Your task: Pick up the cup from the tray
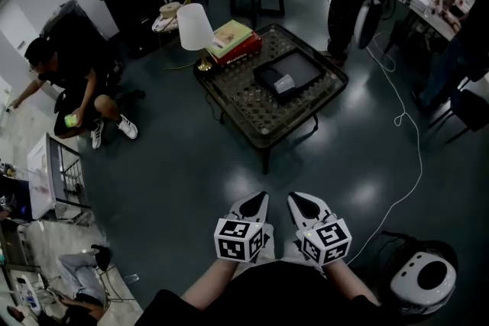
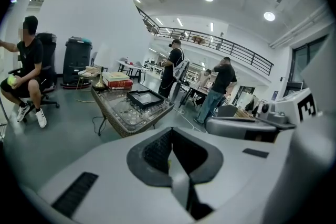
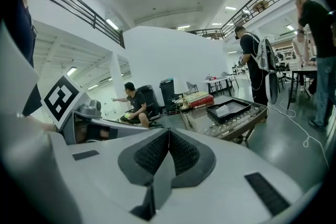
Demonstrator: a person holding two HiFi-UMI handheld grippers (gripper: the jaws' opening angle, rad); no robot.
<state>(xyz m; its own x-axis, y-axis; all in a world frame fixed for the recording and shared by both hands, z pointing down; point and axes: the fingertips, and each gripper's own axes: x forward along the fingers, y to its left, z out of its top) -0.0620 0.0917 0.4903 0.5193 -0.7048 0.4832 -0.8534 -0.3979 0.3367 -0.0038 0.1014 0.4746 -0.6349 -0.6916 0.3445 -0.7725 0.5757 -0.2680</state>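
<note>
Left claw (image 1: 260,198) and right claw (image 1: 293,198) closed, empty, black tray (image 1: 296,66) on glass-topped table (image 1: 241,99), glossy dark floor (image 1: 176,179)

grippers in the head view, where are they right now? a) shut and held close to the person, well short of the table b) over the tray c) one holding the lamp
a: the left gripper and right gripper are shut and empty, with a stretch of floor between them and the table.

Before you, a white-shaded lamp (image 1: 194,27) stands beside stacked red and green books (image 1: 233,40) on a dark wicker bench (image 1: 243,104).
</note>
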